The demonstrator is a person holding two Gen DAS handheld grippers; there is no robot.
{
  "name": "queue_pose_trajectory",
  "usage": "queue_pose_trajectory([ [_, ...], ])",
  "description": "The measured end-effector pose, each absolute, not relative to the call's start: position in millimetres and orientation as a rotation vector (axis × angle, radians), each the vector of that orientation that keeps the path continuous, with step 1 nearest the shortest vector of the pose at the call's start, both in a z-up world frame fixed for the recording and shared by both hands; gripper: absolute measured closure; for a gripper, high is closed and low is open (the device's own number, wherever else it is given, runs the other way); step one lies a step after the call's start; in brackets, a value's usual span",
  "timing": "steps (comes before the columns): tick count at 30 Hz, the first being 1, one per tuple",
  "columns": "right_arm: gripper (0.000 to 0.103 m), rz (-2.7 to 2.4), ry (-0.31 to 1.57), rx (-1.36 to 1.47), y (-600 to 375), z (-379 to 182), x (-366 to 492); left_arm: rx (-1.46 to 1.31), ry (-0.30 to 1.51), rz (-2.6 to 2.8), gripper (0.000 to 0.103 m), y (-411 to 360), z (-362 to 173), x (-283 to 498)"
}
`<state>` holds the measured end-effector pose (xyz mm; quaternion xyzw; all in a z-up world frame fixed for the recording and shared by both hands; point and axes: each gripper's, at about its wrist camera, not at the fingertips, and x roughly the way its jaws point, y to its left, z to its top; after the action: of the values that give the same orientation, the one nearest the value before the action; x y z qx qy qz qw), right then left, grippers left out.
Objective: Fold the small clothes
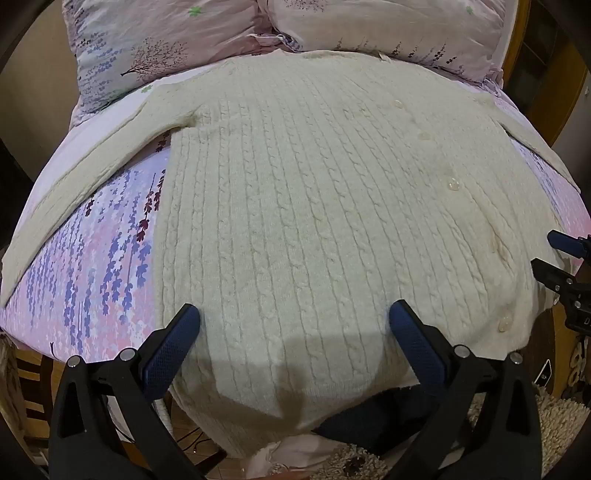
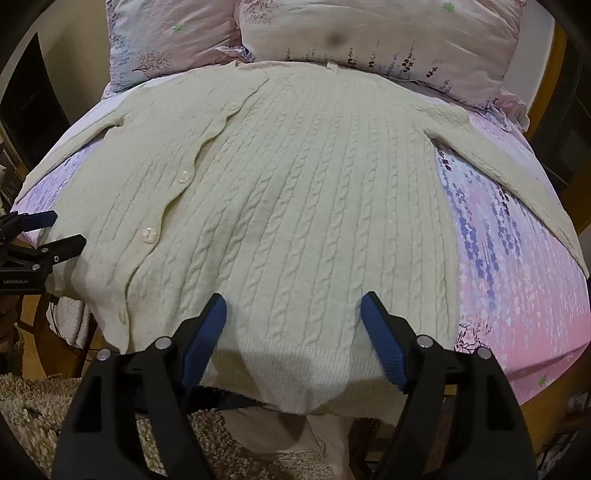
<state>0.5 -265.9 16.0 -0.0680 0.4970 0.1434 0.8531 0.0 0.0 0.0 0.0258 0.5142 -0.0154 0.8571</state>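
A cream cable-knit cardigan [image 1: 314, 192] lies flat and buttoned on a floral bed, sleeves spread out to both sides; it also shows in the right wrist view [image 2: 295, 192]. Its hem hangs over the near bed edge. My left gripper [image 1: 293, 321] is open, hovering over the hem on the cardigan's left half. My right gripper [image 2: 293, 314] is open over the hem on the right half. Each gripper shows at the edge of the other's view: the right one [image 1: 554, 258] and the left one [image 2: 48, 236]. Neither holds anything.
Two pink floral pillows [image 1: 184, 37] [image 2: 369, 33] lie behind the cardigan's collar. The pink and purple floral sheet [image 1: 92, 258] [image 2: 517, 258] shows beside the cardigan. A shaggy beige rug [image 2: 29, 406] and wooden floor lie below the bed edge.
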Motion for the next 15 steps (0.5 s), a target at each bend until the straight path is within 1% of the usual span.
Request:
queue_pose_trajectory([
  [15, 0.026, 0.300, 1.044, -0.146, -265.3, 15.3, 0.6, 0.054, 1.081, -0.033, 0.001, 0.0, -0.1, 0.0],
])
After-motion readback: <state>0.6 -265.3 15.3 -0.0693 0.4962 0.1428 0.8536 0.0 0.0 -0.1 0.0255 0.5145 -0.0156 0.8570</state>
